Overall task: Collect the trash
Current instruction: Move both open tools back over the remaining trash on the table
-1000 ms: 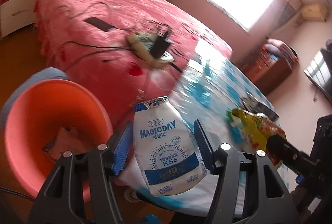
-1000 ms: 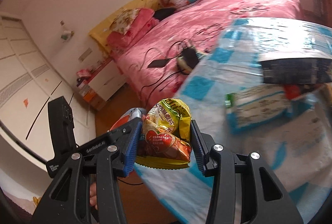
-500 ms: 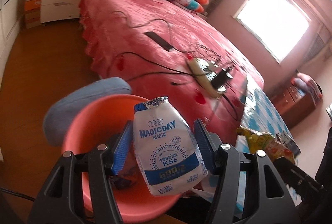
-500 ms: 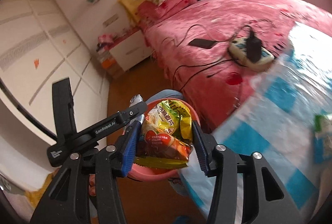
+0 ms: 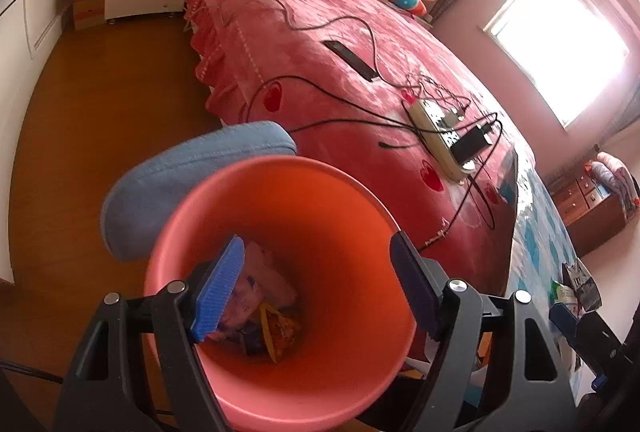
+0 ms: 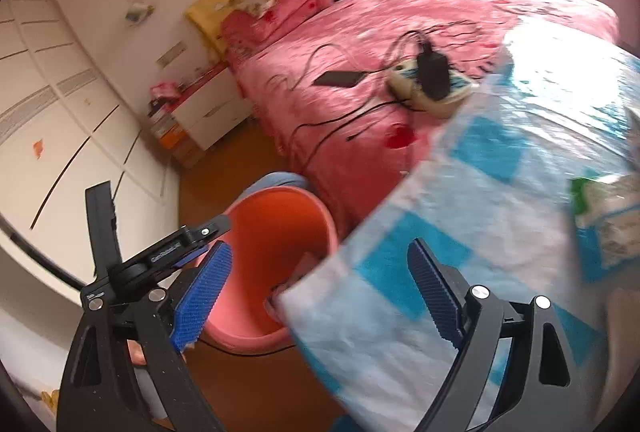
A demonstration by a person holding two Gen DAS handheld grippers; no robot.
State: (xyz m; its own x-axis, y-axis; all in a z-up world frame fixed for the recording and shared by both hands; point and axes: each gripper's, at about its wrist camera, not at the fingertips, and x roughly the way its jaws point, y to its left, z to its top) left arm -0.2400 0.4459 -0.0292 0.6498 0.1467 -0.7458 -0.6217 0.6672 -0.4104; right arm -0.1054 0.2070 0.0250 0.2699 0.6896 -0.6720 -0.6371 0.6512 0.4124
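While both fingers' jaws just opened, empty, wrappers (image 5: 276, 324) lie in bin (image 5: 320, 192) below left fingers (image 5: 218, 284).

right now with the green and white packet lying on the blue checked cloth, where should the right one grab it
Take the green and white packet by its near edge, coming in low from the bucket side with the right hand-held gripper. It seems to lie flat on the blue checked cloth, so a thin edge should pinch more easily than its broad face. The view is blurred, so this is tentative.
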